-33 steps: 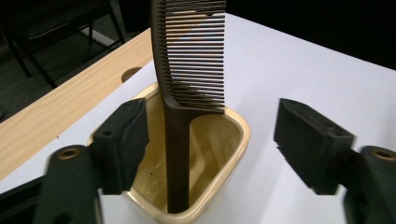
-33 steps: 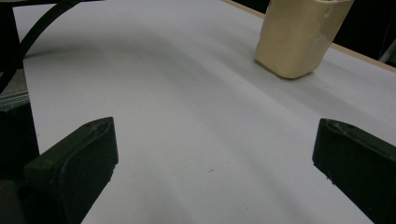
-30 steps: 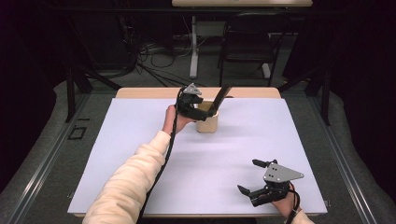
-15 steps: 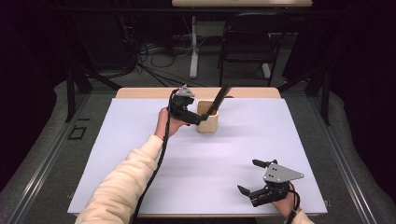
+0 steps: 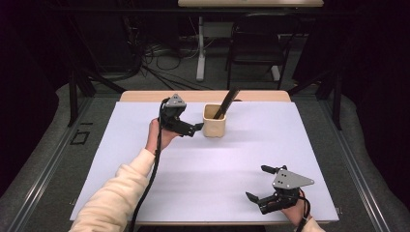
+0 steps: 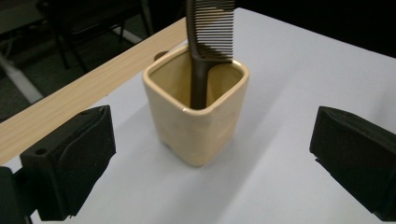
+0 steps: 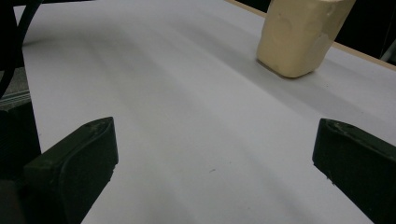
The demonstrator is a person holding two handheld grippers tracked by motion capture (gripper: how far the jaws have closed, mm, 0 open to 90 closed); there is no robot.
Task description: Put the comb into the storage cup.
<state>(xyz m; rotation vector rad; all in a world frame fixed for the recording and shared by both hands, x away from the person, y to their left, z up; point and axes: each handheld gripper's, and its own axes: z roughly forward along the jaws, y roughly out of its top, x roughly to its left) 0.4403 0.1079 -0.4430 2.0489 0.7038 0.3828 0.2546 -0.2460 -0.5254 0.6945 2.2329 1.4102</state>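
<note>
the left gripper [image 5: 180, 118] has drawn back from the cup [image 5: 214, 121] toward the desk's left side. a second ago it sat over the cup, close against the comb [image 5: 226, 103] standing inside; half a second ago it had shifted partly clear. now its jaws lie just beside the cup's left wall, spread wide, with nothing between them, as the left gripper view shows. the forearm has swung left with it. the cup, previously part hidden behind the gripper in the high view, now shows whole.
</note>
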